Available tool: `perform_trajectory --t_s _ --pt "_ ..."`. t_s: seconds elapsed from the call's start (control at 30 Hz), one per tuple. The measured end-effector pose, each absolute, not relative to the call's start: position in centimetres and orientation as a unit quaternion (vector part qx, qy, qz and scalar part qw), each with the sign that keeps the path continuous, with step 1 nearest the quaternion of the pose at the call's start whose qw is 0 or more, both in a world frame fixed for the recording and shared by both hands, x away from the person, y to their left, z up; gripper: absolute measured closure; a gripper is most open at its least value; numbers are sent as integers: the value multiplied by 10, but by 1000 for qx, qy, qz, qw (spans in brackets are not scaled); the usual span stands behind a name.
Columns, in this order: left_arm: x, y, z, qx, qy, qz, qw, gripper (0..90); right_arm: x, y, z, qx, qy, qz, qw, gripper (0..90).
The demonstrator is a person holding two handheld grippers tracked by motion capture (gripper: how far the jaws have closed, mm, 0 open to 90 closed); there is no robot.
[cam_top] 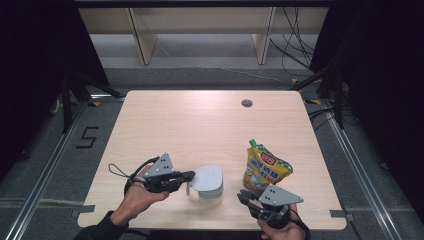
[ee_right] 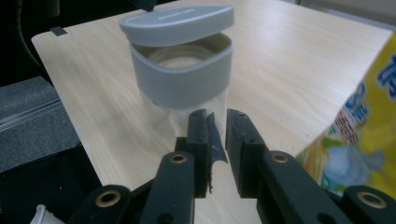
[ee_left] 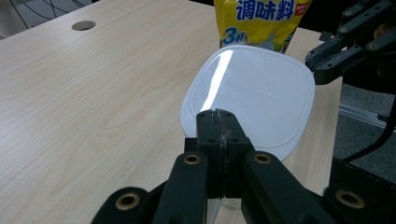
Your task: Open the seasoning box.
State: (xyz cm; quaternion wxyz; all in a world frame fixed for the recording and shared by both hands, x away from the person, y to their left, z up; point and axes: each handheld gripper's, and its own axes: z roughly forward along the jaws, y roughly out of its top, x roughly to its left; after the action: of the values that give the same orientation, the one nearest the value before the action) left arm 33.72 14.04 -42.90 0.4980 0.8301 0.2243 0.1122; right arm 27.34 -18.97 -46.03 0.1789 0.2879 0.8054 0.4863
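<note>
A clear jar (cam_top: 210,196) with a grey collar (ee_right: 182,79) stands near the table's front edge. Its pale lid (cam_top: 207,178) (ee_left: 252,98) (ee_right: 177,22) sits raised and tilted above the rim. My left gripper (cam_top: 191,175) (ee_left: 217,114) reaches in from the left and is shut on the lid's near edge. To the jar's right a yellow seasoning pouch (cam_top: 264,170) (ee_left: 261,18) (ee_right: 369,116) stands upright. My right gripper (cam_top: 243,195) (ee_right: 216,114) (ee_left: 322,60) hovers in front of the pouch and points at the jar, with a narrow gap between its jaws and nothing in it.
The wooden table (cam_top: 200,125) has a round cable hole (cam_top: 246,103) (ee_left: 84,25) at the far right. Beyond the table, wooden furniture legs (cam_top: 142,40) and cables (cam_top: 295,45) are on the floor. The table's front edge lies just under both hands.
</note>
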Motion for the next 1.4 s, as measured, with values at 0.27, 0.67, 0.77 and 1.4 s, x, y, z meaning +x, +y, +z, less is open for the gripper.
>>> perform_trajectory --t_s 0.27,0.67,0.77,1.4 --pt "336 142 -431 827 233 112 499 883 278 -174 -453 260 808 495 185 880" --pt "337 143 -431 827 229 111 501 882 287 -150 -442 236 819 484 197 900" --pt "336 143 -431 826 229 109 504 874 289 -146 -440 229 819 487 198 900" --pt "306 181 -464 813 288 100 497 311 291 -122 -421 200 814 499 218 900"
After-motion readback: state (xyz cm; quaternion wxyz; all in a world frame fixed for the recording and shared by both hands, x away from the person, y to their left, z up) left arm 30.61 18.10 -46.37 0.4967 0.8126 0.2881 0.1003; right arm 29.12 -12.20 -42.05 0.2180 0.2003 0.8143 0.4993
